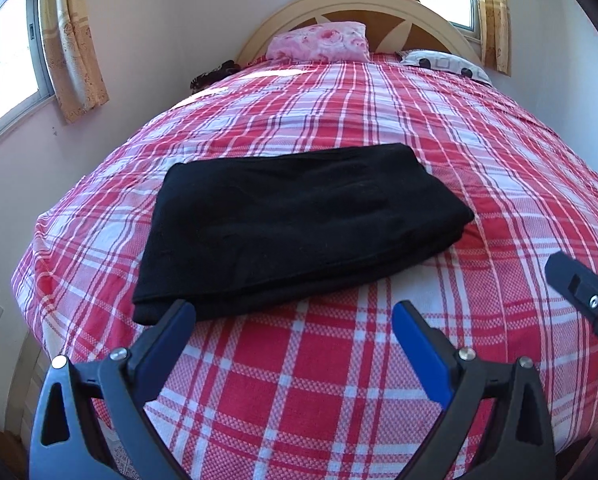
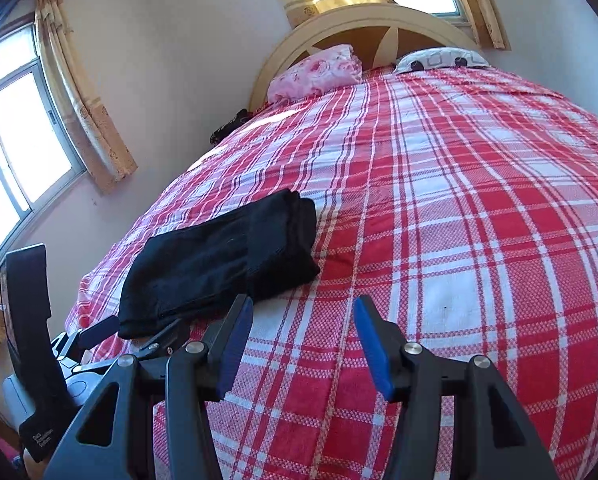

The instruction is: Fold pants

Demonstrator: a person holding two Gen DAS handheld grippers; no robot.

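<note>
The black pants [image 1: 295,224] lie folded into a flat layered rectangle on the red and white plaid bedspread [image 1: 339,380]. My left gripper [image 1: 293,314] is open and empty, just in front of the pants' near edge, its left finger close to the near left corner. In the right wrist view the pants [image 2: 219,264] lie ahead to the left. My right gripper [image 2: 303,308] is open and empty above the bedspread [image 2: 459,240], to the right of the pants. Its finger shows at the right edge of the left wrist view [image 1: 579,284].
A pink floral pillow [image 1: 319,42] and a white patterned pillow [image 1: 447,62] lie at the cream headboard [image 1: 379,4]. Windows with tan curtains [image 1: 71,40] stand on the left wall and behind the headboard. The left gripper's body [image 2: 39,340] shows at the left of the right wrist view.
</note>
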